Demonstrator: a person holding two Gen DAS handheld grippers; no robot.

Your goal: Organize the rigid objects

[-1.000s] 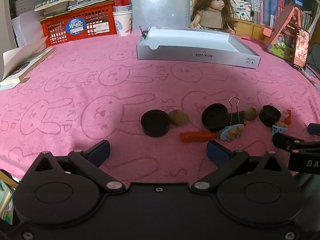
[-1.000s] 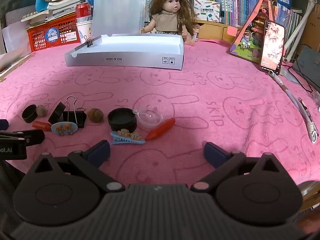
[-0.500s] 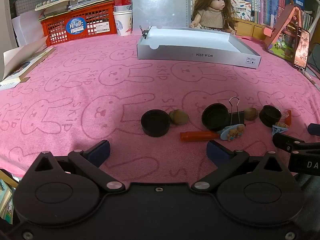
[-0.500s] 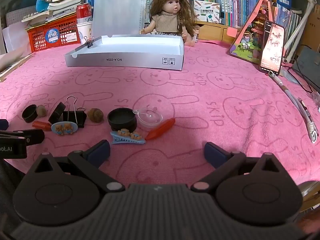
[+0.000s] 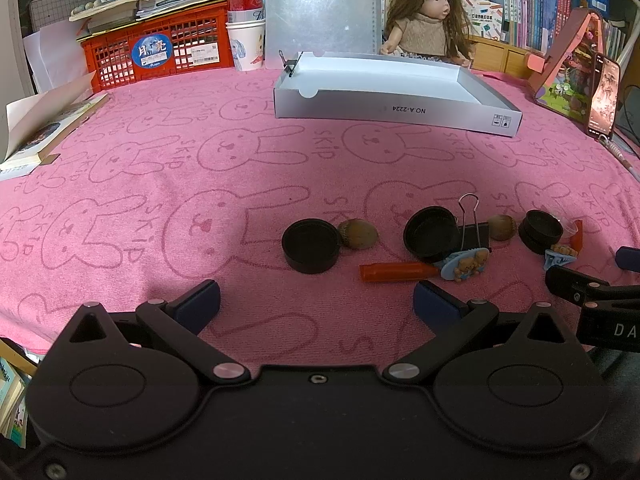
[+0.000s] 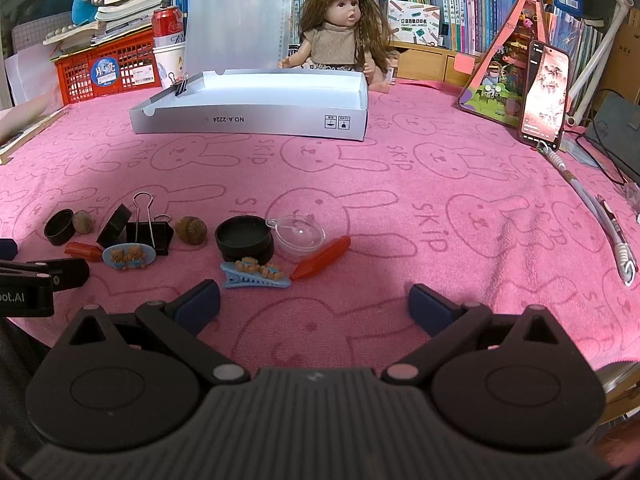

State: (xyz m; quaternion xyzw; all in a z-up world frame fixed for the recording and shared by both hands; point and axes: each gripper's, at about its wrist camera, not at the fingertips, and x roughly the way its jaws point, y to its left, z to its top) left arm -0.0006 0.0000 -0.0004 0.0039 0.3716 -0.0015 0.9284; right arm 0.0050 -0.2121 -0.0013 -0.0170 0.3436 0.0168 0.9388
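Small items lie in a row on the pink rabbit-print cloth. In the left wrist view: a black cap [image 5: 310,245], a walnut [image 5: 358,233], a tilted black cap [image 5: 431,233], a binder clip [image 5: 472,226], an orange tube [image 5: 396,271] and a bear hair clip [image 5: 466,264]. In the right wrist view: a black cap [image 6: 245,238], a clear dome lid [image 6: 298,234], an orange tube [image 6: 322,258] and a blue bear clip [image 6: 256,274]. A white open box [image 5: 394,88] [image 6: 256,104] sits farther back. My left gripper [image 5: 316,306] and right gripper [image 6: 314,304] are open and empty near the front edge.
A doll [image 6: 342,32] sits behind the box. A red basket [image 5: 160,54] with books, a can and a paper cup stands at back left. A phone [image 6: 544,92] leans on a triangular toy at right, with a cable [image 6: 592,212] nearby. Open book [image 5: 40,128] lies at left.
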